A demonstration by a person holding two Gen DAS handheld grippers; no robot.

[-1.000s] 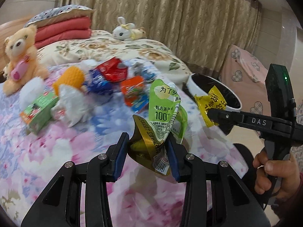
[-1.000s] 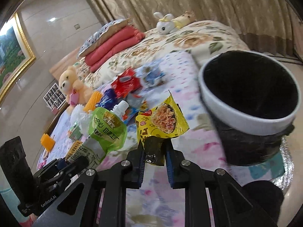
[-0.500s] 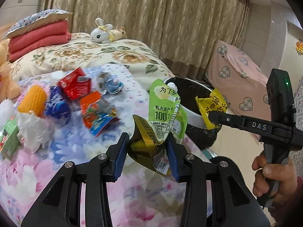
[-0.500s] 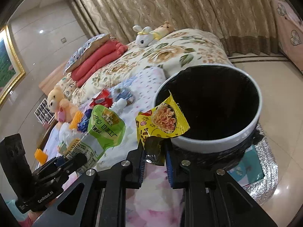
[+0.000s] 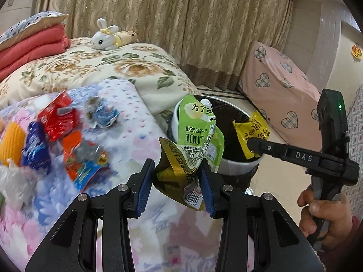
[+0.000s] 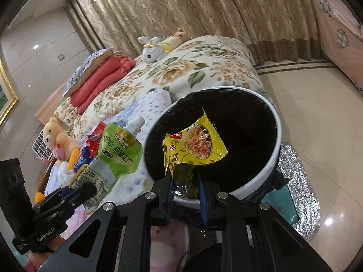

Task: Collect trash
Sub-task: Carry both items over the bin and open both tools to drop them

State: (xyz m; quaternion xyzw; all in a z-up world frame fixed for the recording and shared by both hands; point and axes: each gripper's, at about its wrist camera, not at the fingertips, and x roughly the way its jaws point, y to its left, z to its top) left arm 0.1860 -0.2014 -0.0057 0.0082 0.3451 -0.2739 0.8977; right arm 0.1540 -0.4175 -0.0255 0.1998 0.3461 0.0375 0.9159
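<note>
**Trash in both grippers, held at the bin**

Trash is clamped in each claw. The left gripper [image 5: 177,181] has its blue-padded fingers [image 5: 145,183] closed on the crumpled lower end of a green drink pouch [image 5: 196,131]; the pouch stands up from the jaws, printed with "100%" and Chinese characters, and a barcode label hangs at its bottom edge. In the right wrist view its white spout [image 6: 136,124] points toward the bin.

The right gripper [image 6: 185,190] is pinched on the dark lower end of a yellow snack packet [image 6: 195,147] that shows a picture of shredded food and a red logo. The packet hangs over the black-lined mouth of the white-rimmed trash bin [image 6: 278,127], which stands on the floor just beside the bed.

"DAS" is lettered on the right gripper's arm in the left view; "GenRobot.AI" is on the left gripper's body in the right view.

More wrappers lie on the floral blanket [image 5: 140,136]: a red wrapper [image 5: 57,117], a blue one [image 5: 103,115], an orange one [image 5: 84,158]. A plush rabbit [image 5: 106,38] lies near the curtains.
</note>
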